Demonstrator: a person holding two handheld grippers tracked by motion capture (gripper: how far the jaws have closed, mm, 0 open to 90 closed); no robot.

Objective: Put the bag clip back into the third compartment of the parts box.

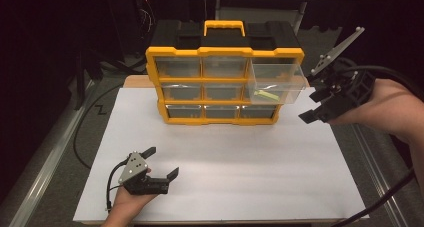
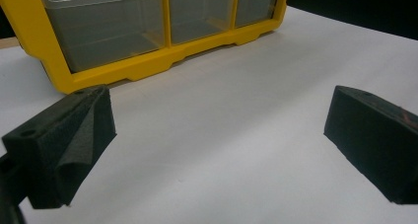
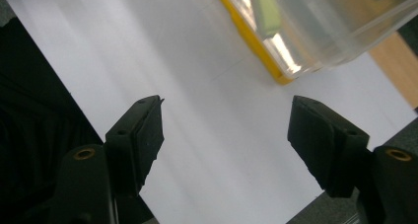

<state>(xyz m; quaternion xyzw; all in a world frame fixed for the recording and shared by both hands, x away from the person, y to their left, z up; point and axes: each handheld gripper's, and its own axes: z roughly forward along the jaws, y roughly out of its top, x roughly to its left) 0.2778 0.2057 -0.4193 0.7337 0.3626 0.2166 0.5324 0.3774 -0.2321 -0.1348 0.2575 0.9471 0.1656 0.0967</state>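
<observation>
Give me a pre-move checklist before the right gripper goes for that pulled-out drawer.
1. Right gripper open, nothing between the jaws: ok.
2. Drawer pulled out of the organizer at top right: ok.
3. Green item lying inside the drawer: ok.
4. Right gripper apart from the drawer, off its right side: ok.
5. Left gripper open, over the white board, well clear of the organizer: ok.
6. Whether the drawer is seated well enough not to tip out: cannot tell.
</observation>
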